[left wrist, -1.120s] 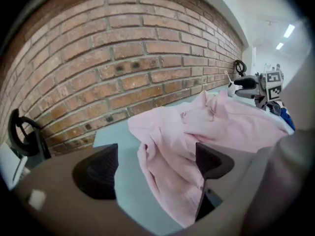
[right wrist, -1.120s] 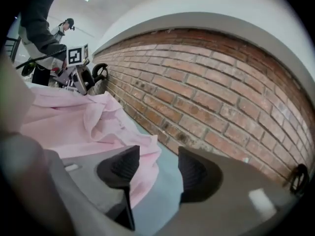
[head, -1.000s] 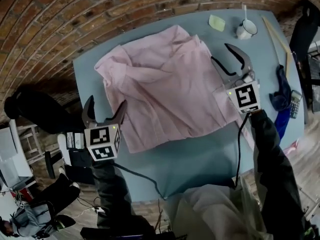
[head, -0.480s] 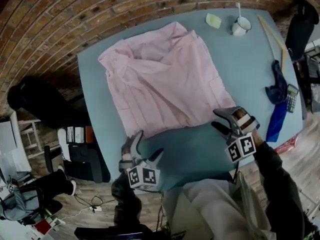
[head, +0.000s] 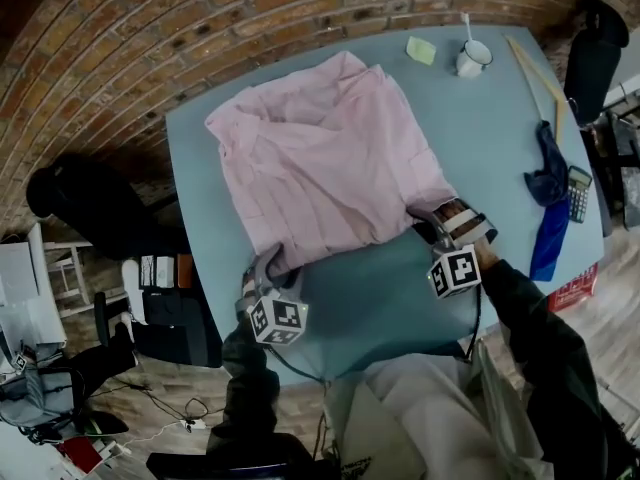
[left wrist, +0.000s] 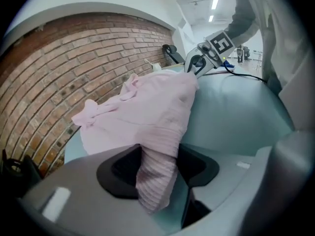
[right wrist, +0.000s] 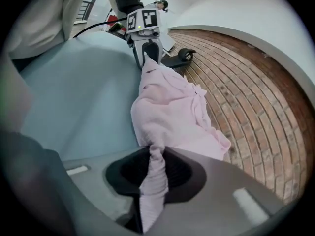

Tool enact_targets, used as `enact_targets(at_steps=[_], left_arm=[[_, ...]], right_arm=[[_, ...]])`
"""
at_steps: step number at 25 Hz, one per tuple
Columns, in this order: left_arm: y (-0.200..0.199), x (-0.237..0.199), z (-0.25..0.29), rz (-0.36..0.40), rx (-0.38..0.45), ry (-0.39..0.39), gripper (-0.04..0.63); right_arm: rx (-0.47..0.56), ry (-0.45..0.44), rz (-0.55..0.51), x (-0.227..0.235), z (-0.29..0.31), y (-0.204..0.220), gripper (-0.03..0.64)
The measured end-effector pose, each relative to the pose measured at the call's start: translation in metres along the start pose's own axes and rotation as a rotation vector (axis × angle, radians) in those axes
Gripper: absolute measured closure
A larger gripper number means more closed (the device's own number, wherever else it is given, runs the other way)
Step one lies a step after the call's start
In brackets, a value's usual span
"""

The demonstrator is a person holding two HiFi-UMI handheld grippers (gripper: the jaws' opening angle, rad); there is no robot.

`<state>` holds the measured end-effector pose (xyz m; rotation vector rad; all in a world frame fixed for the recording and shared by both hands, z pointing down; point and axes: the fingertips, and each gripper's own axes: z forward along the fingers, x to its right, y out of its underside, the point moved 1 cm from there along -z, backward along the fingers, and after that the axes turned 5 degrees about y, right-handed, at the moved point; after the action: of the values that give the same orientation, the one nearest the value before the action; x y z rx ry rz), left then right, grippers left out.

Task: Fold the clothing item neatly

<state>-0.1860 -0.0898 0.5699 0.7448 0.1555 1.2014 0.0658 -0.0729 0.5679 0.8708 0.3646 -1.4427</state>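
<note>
Pink shirt [head: 330, 168] lies rumpled across the upper middle of the head view, on a blue-grey table [head: 395, 313] that fills the centre of the frame. A red brick wall [head: 150, 58] curves along the top and left, close behind the table's far edge. Wooden floor [head: 600, 328] shows at the lower right.

At the shirt's lower left corner the left gripper [head: 272, 266] has just been closing its jaws, and its own view shows them pinching a ribbed fold of the hem. At the lower right corner the right gripper [head: 442, 226] has just been closing too, and it clamps a thin twist of pink cloth. Bare table runs between the two along the shirt's near edge.

In the upper right sit a white mug [head: 472, 58] and, just beside it, a pale green pad [head: 421, 49]. A wooden stick [head: 537, 80] runs along the right edge of the table. Below it lie a dark blue cloth [head: 546, 163] and a calculator [head: 579, 192]. All of these are well apart from the shirt. A black cable [head: 478, 318] trails from the right gripper over the table's near edge. A dark bulky shape [head: 85, 203] sits on the floor at the left.
</note>
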Motion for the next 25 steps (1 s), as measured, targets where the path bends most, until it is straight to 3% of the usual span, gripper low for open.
enact_targets(at_steps=[3,5,12,14,16,20,25], left_arm=[[-0.001,-0.001,0.003,-0.010,0.006,-0.021,0.438],[-0.001,0.005,-0.005,-0.029,-0.010,0.007,0.489],[0.016,0.092,-0.080,-0.061,-0.058,0.299,0.499],[0.015,0.115,-0.109,-0.098,-0.045,0.383,0.500],[0.007,0.124,-0.135,-0.140,-0.012,0.416,0.502],[-0.025,0.087,-0.168,-0.204,0.089,0.315,0.505],[-0.061,-0.015,-0.177,-0.247,0.187,0.111,0.505]], right_arm=[[-0.013,-0.052,0.132,0.003,-0.005,0.001,0.555],[-0.021,-0.115,0.189,-0.002,-0.016,0.000,0.558],[-0.054,-0.328,0.280,-0.042,-0.107,0.005,0.558],[-0.056,-0.390,0.323,-0.054,-0.138,0.005,0.560],[-0.050,-0.411,0.349,-0.056,-0.162,0.000,0.560],[-0.044,-0.294,0.345,-0.008,-0.181,-0.019,0.561],[-0.032,-0.074,0.301,0.095,-0.150,-0.025,0.562]])
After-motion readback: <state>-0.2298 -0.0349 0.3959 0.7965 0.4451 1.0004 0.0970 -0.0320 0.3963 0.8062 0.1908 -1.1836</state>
